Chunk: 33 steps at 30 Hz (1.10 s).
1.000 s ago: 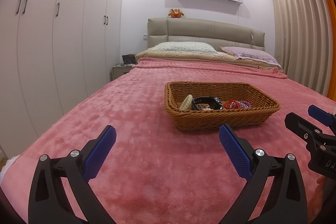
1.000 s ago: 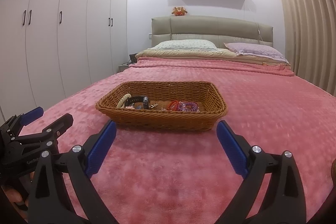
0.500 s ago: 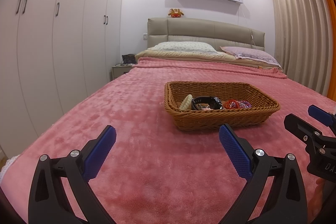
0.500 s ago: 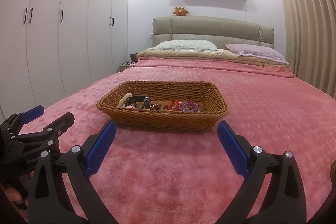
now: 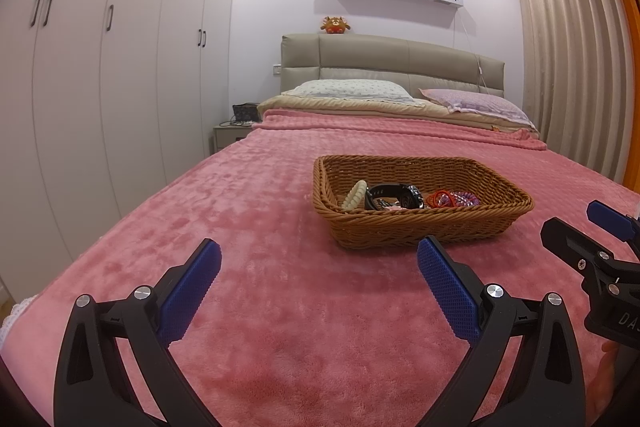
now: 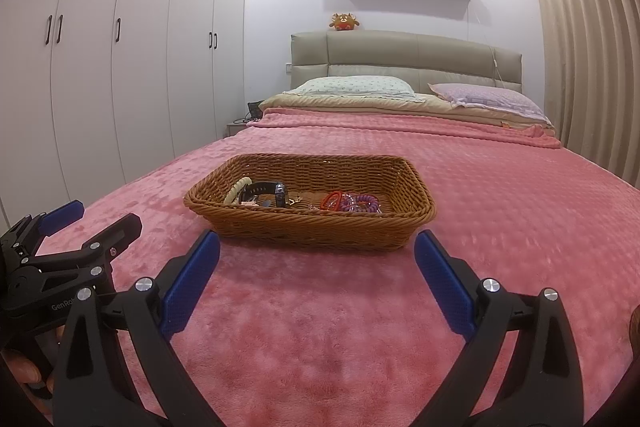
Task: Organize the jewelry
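Right now the left gripper (image 5: 319, 269) is spread wide with nothing between its blue ribbed pads, held low over the pink blanket (image 5: 248, 219) short of the basket (image 5: 420, 231); the right gripper (image 6: 317, 261) is just as wide and just as empty, and faces the basket's near wall squarely. Each shows at the edge of the other's view, so they sit side by side on the near side of the basket. All the jewelry in sight already lies inside it: a cream beaded bracelet (image 6: 237, 189) leans against the left wall, a black watch (image 6: 266, 191) rests just beside it, and red and purple coiled bands (image 6: 352, 202) bunch toward the middle, with some small pieces between that are too tiny to make out. Nothing lies loose on the blanket around the basket. That fits either a basket about to be sorted through or one just filled, so which it is cannot be settled. Any reach would do well to come in over the rim, not through the wall, since the woven wicker is light and would likely slide on the plush fleece. The coils look springy and may tangle; the watch strap offers a firmer, flatter bite, and the beads are smooth and round.
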Each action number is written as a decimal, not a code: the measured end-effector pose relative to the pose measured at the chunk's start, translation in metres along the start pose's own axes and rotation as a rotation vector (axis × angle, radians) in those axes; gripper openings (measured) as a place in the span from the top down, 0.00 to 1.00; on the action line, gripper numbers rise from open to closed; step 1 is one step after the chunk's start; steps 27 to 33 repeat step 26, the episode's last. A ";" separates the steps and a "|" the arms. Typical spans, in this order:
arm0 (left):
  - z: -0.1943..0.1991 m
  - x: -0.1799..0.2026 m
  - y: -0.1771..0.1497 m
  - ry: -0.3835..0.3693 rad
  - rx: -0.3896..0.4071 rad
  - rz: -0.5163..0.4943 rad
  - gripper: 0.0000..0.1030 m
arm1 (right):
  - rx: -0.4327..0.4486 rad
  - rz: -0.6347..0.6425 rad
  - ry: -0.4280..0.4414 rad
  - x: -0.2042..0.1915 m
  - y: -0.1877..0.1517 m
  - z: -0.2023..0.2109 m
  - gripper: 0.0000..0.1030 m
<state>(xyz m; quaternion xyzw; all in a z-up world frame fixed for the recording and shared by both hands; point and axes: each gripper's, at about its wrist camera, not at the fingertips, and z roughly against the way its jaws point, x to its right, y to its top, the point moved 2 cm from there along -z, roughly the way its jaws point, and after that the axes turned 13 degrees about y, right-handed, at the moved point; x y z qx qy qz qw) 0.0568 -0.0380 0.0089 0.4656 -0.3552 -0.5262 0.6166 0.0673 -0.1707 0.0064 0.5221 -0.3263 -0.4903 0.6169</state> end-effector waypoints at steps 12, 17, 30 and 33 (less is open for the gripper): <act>0.000 0.000 0.000 -0.002 -0.002 0.001 0.07 | 0.000 0.001 -0.001 0.000 0.000 0.000 0.09; 0.000 -0.001 -0.002 -0.004 -0.001 0.004 0.07 | 0.001 0.000 -0.001 0.000 0.000 0.000 0.09; -0.003 -0.003 -0.002 -0.016 -0.036 0.025 0.07 | -0.002 -0.001 0.000 -0.001 0.000 -0.001 0.09; -0.003 -0.003 -0.002 -0.016 -0.036 0.025 0.07 | -0.002 -0.001 0.000 -0.001 0.000 -0.001 0.09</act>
